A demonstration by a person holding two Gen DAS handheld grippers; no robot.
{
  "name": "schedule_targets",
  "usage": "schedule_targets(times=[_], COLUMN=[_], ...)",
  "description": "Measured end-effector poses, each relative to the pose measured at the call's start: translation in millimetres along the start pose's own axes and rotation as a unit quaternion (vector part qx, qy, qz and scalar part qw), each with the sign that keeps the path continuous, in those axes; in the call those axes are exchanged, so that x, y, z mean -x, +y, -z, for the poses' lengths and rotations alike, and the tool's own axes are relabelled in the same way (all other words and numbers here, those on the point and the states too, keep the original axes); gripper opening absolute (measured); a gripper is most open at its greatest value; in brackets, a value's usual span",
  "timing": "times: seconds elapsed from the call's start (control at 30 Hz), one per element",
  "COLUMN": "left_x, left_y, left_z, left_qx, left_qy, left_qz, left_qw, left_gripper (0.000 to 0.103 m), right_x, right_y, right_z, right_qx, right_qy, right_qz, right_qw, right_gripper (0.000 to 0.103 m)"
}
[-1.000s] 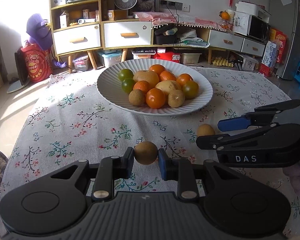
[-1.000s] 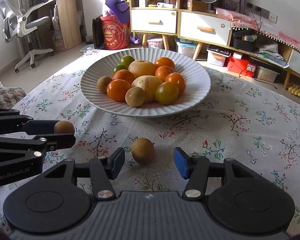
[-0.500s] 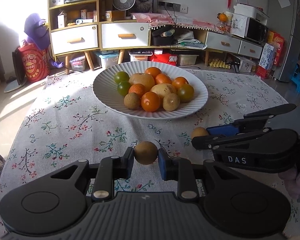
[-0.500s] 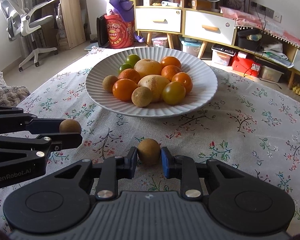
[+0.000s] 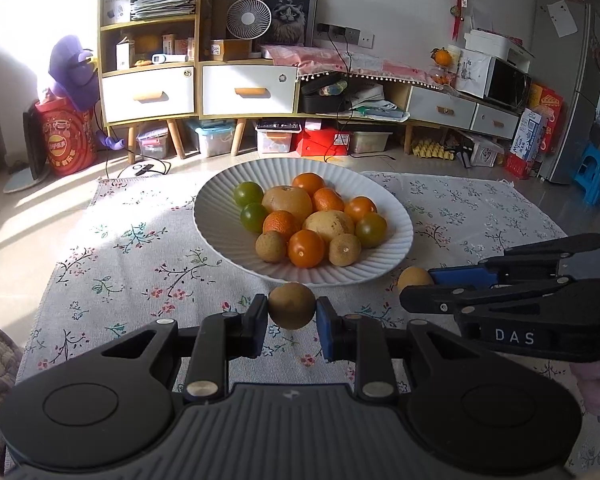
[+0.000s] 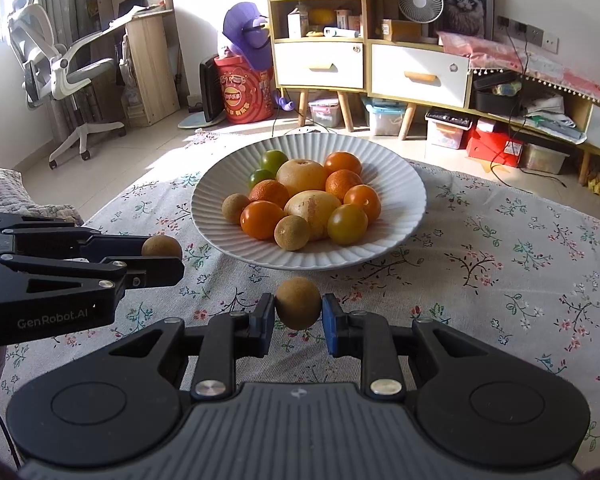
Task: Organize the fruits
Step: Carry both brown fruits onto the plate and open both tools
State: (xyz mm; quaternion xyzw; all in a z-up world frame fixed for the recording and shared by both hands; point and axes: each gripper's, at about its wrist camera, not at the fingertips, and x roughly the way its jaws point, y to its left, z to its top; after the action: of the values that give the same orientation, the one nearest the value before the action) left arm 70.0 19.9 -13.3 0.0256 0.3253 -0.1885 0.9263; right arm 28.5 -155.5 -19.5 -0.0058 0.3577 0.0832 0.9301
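Observation:
A white ribbed plate (image 5: 396, 216) (image 6: 404, 188) in the middle of the flowered cloth holds several fruits: oranges, green and yellow ones, small brown ones. My left gripper (image 5: 291, 312) is shut on a small brown round fruit (image 5: 292, 305), held above the cloth just before the plate's near rim. My right gripper (image 6: 298, 314) is shut on a second brown fruit (image 6: 298, 303), also in front of the plate. Each gripper shows in the other's view: the right gripper (image 5: 416, 286) with its fruit (image 5: 414, 277) at the right, the left gripper (image 6: 168, 258) with its fruit (image 6: 161, 246) at the left.
The flowered tablecloth (image 5: 132, 264) covers the low table around the plate. Beyond the table stand a shelf unit with drawers (image 5: 148, 92), storage boxes on the floor and an office chair (image 6: 56, 72). A hand (image 5: 596, 380) holds the right gripper's grip.
My right gripper shut on the brown fruit that lay on the cloth between its open fingers and raised it. Both grippers have tilted up slightly; the left one kept its fruit.

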Motion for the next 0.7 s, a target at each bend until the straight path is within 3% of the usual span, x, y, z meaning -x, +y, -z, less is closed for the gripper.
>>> schedule_targets(times=[0.27,0.7], left_x=[-1.3,-32.4], left_y=[8.7,31.8], left_z=[-13.7,-41.8], left_qx=[0.027,0.082], left_qy=[-0.011,0.014], left_qz=[-0.008,0.0], left_qw=[0.9995,0.9965], left_gripper=[0.01,0.01], right_x=[1.8,-13.2], right_y=[-10.2,-21.9], right_z=[-15.3,-20.8], right_qx=[-0.032,-0.057], right_qy=[-0.026,-0.02], right_qz=[0.005,0.003], right_qw=[0.999,0.998], right_gripper=[0.023,0.023])
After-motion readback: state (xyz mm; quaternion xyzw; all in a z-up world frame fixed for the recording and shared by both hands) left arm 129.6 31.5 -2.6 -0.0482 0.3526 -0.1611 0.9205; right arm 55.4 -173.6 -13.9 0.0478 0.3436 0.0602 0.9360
